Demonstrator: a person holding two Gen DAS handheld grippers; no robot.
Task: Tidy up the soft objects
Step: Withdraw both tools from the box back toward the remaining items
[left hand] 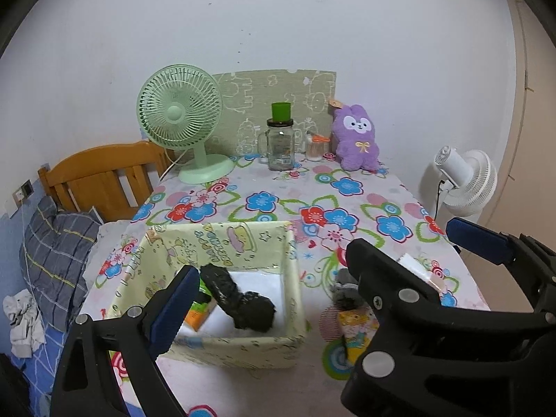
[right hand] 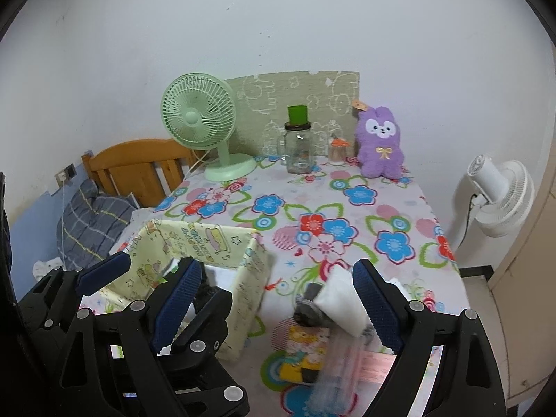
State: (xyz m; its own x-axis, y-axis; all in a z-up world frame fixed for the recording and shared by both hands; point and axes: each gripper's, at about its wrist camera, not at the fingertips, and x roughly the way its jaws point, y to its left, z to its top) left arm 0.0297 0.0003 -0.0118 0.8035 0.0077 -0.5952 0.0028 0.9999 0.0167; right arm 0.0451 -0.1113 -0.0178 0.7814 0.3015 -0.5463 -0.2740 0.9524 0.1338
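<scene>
A pale yellow fabric box [left hand: 222,243] [right hand: 194,239] stands on the flowered table at the near left. A black rolled sock [left hand: 239,299] and an orange-green packet [left hand: 198,309] lie inside it. My left gripper [left hand: 274,274] is open over the box, empty. My right gripper [right hand: 278,295] is open and low over the table right of the box. A white soft pack [right hand: 342,300] rests against its right finger, blurred, above a grey sock [right hand: 307,304] [left hand: 344,288] and a yellow packet [right hand: 302,351] [left hand: 356,328]. A purple plush rabbit [left hand: 356,135] [right hand: 380,142] sits at the back.
A green desk fan [left hand: 180,121], a glass jar with a green cup [left hand: 279,139] and a small jar [left hand: 314,147] stand along the back wall. A white fan [right hand: 500,194] stands right of the table. A bed with a wooden headboard [left hand: 100,173] lies left.
</scene>
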